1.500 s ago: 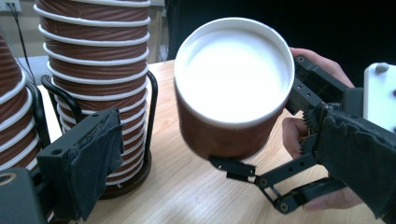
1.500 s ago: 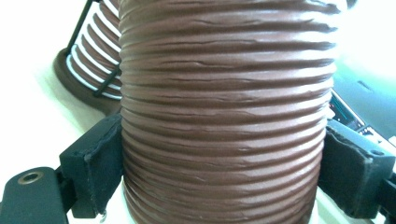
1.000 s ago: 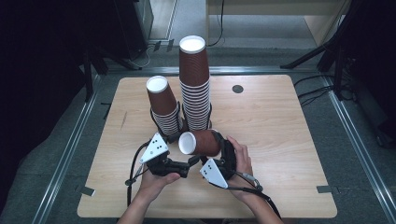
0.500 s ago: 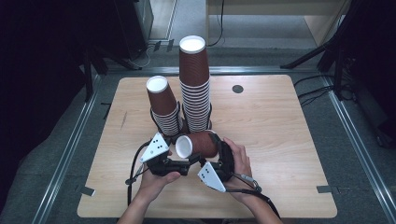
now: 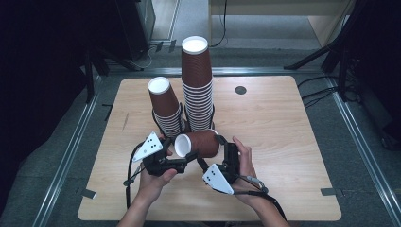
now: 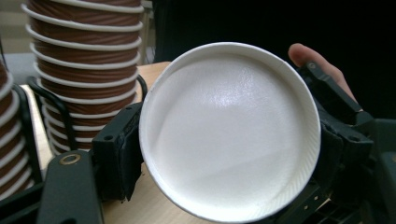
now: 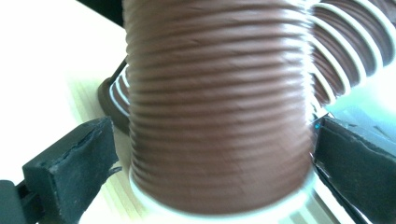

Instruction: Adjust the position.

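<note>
The cup [image 5: 198, 144] lies sideways between both grippers. The left gripper [image 5: 176, 163] hides behind it; its grip is unclear. The right gripper [image 7: 210, 154] squeezes it.

Loose cup's [image 7: 219, 116] rim blurred, its top cut off in right gripper view

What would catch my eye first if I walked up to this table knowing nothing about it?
Probably the two stacks of ribbed brown paper cups at the middle of the wooden table: a tall upright stack and a shorter leaning stack beside it. Just in front, a single brown paper cup lies sideways, its white mouth facing the left claw, while the right claw sits at its other end.
</note>
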Available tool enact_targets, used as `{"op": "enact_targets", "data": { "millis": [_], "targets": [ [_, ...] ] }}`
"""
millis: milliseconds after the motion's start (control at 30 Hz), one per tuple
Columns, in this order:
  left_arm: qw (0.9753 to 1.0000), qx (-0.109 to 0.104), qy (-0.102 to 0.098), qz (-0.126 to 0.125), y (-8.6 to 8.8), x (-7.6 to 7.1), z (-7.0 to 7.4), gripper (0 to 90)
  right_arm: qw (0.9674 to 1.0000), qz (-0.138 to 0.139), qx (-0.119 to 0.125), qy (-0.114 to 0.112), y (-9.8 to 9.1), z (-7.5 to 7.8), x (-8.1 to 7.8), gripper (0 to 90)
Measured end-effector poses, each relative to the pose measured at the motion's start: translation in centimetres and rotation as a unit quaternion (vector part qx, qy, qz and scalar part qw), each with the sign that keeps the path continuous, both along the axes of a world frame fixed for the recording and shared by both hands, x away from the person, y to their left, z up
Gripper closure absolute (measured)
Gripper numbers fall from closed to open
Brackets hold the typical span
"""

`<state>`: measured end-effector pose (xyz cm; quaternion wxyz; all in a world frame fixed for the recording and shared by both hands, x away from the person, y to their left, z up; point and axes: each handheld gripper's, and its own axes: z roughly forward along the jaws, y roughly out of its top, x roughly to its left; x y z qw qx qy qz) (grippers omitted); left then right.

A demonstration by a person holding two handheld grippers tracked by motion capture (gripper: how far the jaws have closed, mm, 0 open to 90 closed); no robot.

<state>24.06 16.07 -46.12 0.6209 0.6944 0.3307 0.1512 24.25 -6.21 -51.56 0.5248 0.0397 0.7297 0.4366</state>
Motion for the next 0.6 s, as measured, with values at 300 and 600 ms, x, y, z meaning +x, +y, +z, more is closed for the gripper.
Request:
{"op": "enact_targets", "data": {
  "millis": [300,600],
  "targets": [
    [0.9994,-0.011,-0.020,0.026,0.9,-0.2,0.4,22.9,0.9999,-0.002,0.011,-0.001,-1.3,0.5,0.0,0.0],
    [0.9986,-0.013,-0.024,0.046,1.3,-0.1,0.0,22.8,0.9989,-0.017,0.034,0.027,-2.5,0.5,-0.1,0.0]
  ]
}}
